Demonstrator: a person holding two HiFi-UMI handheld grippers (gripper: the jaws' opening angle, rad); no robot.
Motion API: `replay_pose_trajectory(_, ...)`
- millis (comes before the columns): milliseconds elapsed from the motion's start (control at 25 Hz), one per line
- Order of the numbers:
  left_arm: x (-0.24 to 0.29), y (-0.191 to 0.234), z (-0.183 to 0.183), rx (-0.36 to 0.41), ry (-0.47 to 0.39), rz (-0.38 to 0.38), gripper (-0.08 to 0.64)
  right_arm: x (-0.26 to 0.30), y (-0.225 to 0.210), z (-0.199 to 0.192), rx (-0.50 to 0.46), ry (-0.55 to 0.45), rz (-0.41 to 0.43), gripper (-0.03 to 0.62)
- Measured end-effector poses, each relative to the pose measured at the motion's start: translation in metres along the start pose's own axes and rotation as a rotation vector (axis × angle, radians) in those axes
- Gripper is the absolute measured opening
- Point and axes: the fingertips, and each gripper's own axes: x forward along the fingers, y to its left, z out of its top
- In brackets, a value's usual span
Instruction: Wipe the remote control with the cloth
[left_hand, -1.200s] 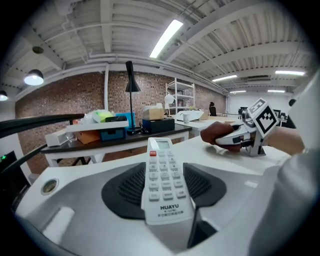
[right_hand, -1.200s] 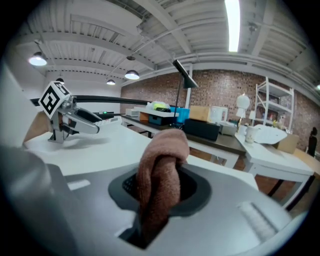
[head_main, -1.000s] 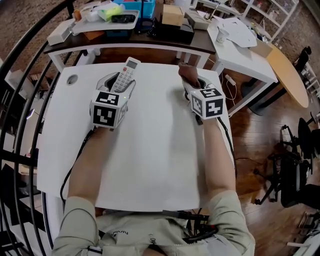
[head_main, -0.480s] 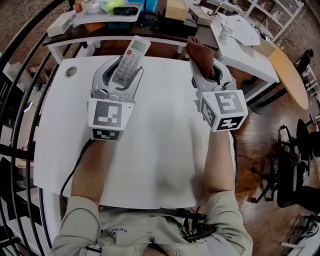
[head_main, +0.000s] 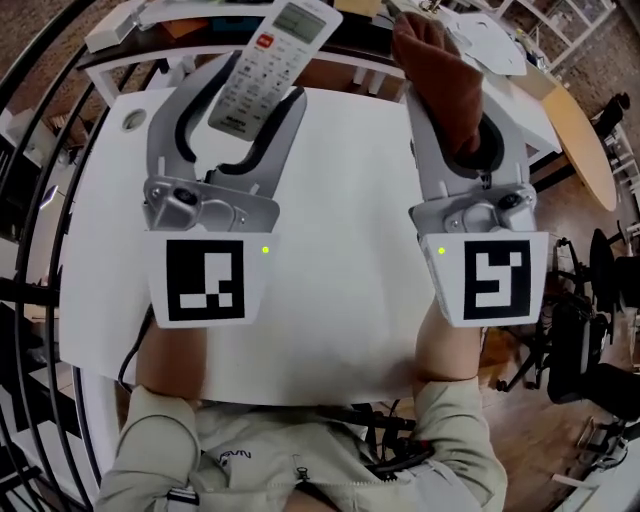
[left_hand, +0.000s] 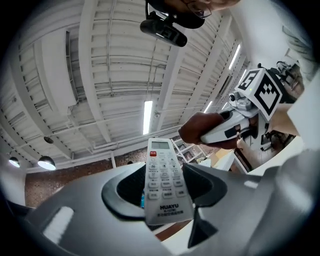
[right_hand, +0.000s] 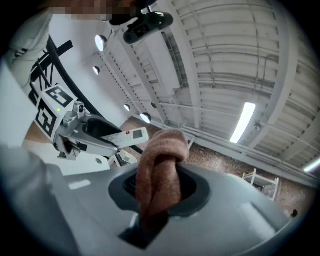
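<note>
One remote control (head_main: 262, 70); one cloth (head_main: 440, 75); two grippers: left gripper (head_main: 255, 85), right gripper (head_main: 458, 100); one white table (head_main: 330, 300).

remote control (head_main: 262, 70) in left gripper (head_main: 252, 85), brown cloth (head_main: 440, 75) in right gripper (head_main: 460, 105), over white table (head_main: 330, 260)

Both held high, side by side, pointing forward: left gripper (head_main: 255, 88) jaws clamped on remote control (head_main: 268, 62), right gripper (head_main: 455, 95) jaws pinching brown cloth (head_main: 440, 60). Bare left forearm (head_main: 172, 350) and right forearm (head_main: 450, 345) roughly parallel.
</note>
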Motion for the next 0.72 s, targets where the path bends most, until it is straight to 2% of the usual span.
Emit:
replay_pose_trajectory(160,-0.004,-0.008,0.006,0.02,-0.029,-0.008,0.242,-0.008,0.01,0.009,-0.077,0.005,-0.004,0.078)
replay_pose_trajectory(440,-0.004,-0.027,0.012,0.051,-0.041,-0.039,0.242,-0.009,0.022,0.009,-0.129,0.021,0.01,0.078)
replay_pose_trajectory(560,-0.004,-0.031,0.014,0.079,-0.054,-0.046,0.242,-0.009,0.032,0.004,-0.168,0.063,0.048,0.077)
replay_pose_trajectory(720,-0.004,-0.03,0.014,0.1,-0.051,-0.038,0.242,-0.011,0.051,0.0,-0.23,0.115,0.143,0.078)
